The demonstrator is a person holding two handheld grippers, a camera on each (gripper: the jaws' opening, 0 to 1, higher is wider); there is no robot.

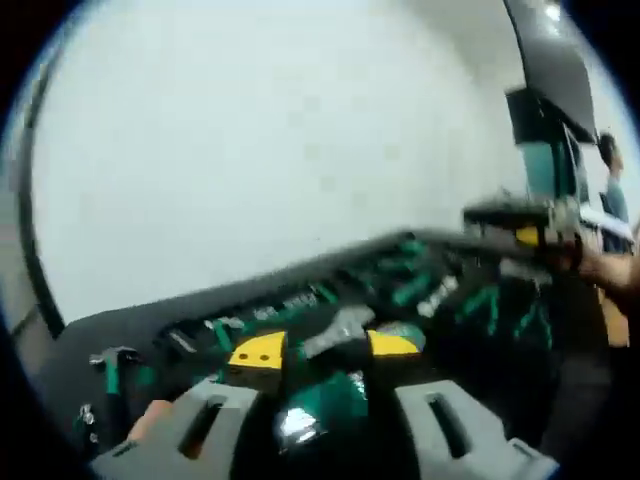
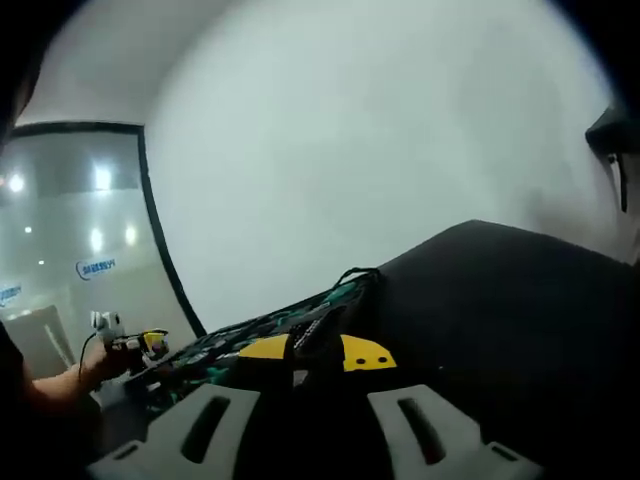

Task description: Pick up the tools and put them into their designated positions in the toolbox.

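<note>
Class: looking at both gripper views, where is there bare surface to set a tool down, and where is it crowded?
Free: the dark table right of the toolbox. Crowded: the toolbox itself, packed with green-handled tools; the hammer lies beside its left end.

The toolbox is a black open case lying flat on a dark table, packed with green-handled tools sitting in their slots, all pretty blurry. One small green-handled hammer lies just outside the toolbox on the table. In the right gripper view the toolbox shows edge-on.
</note>
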